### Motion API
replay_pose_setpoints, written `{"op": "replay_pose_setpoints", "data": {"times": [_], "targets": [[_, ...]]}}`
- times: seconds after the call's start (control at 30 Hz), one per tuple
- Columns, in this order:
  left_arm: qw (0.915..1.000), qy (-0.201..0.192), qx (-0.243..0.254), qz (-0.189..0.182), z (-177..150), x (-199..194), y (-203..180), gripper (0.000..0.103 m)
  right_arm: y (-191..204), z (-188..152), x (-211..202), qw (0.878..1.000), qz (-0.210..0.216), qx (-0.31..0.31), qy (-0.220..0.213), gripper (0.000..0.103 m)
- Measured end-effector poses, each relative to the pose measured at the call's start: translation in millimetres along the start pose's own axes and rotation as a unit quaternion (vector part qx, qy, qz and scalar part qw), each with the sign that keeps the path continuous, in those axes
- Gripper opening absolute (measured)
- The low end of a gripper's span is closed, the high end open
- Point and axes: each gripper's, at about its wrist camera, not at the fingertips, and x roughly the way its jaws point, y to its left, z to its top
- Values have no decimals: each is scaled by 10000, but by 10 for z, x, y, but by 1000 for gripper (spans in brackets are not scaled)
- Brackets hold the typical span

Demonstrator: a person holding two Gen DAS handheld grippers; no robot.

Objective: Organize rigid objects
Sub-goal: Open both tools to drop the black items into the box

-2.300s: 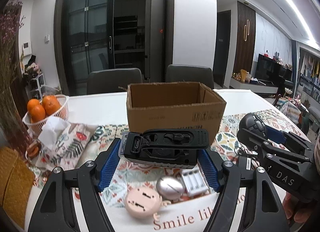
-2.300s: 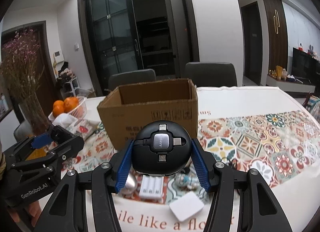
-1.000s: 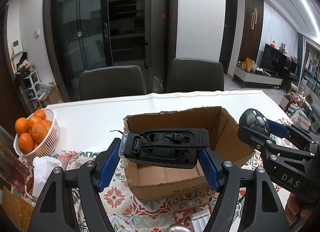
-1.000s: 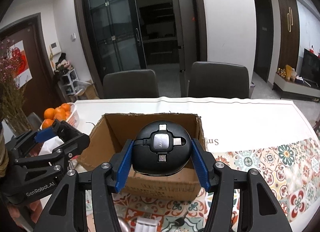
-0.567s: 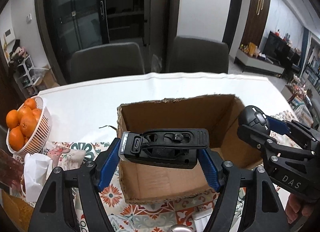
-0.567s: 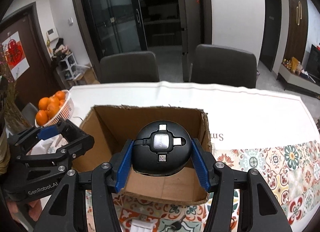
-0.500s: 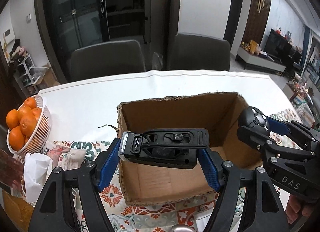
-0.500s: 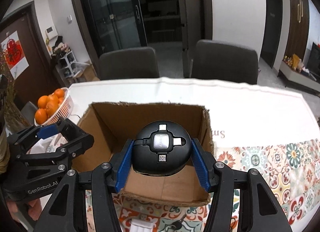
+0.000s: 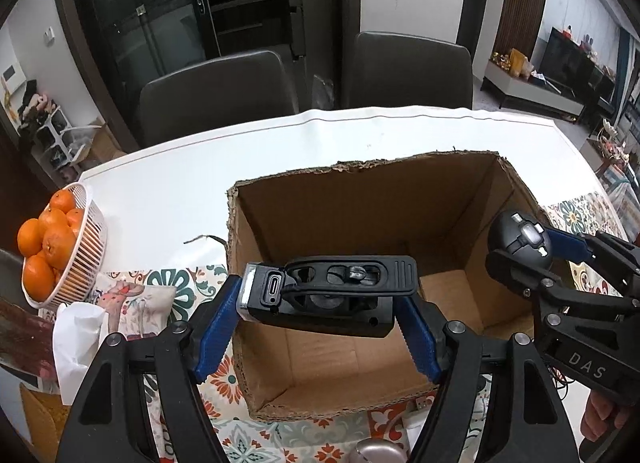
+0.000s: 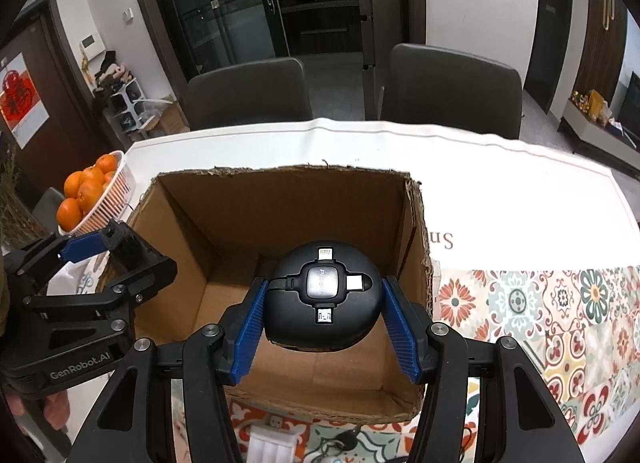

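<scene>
My left gripper is shut on a black rectangular device with a USB-C port and holds it over the near left part of the open cardboard box. My right gripper is shut on a round black cable reel with several plugs and holds it above the box interior. The right gripper also shows in the left wrist view at the box's right side. The left gripper also shows in the right wrist view at the box's left wall. The box floor looks bare.
A white basket of oranges and a crumpled tissue lie left of the box. A white battery case and a silver oval object lie on the patterned cloth in front. Two grey chairs stand behind the table.
Both grippers have risen and moved forward with their objects, from the table in front of the box to above its open top, tilting down into it.
</scene>
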Motion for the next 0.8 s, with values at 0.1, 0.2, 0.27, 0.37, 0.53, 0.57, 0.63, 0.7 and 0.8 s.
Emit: {"op": "replay_pose_setpoints", "data": {"times": [0.1,0.2,0.27,0.37,0.53,0.57,0.63,0.7,0.8], "targets": [[10000,-74,-13,0,-9,-52,-12,84,2,-15,-47,9999,-86,-7,-84,58],[9999,-142,-24,-52,-19,-129,-28,84,11,-26,-135,9998,-100,0,-179,59],[9998,-208,-48,-47,-44,-200,-31,84,25,-41,-220,9994,-187,-42,-300,59],[9995,-301,-82,-45,-95,-298,-35,84,40,-62,-344,9987,-243,-44,-455,59],[9987,-487,-135,77,-227,-493,-28,84,72,-128,-534,9972,-313,-50,-683,59],[9986,-512,-139,90,-246,-519,-27,84,76,-139,-561,9969,-320,-55,-711,59],[9983,-551,-156,91,-308,-593,-23,84,81,-174,-617,9966,-310,-44,-768,60],[9980,-603,-181,106,-377,-664,-11,84,105,-230,-689,9959,-295,-15,-850,60],[9971,-734,-168,110,-495,-783,-12,84,119,-310,-788,9952,-243,34,-945,61]]}}
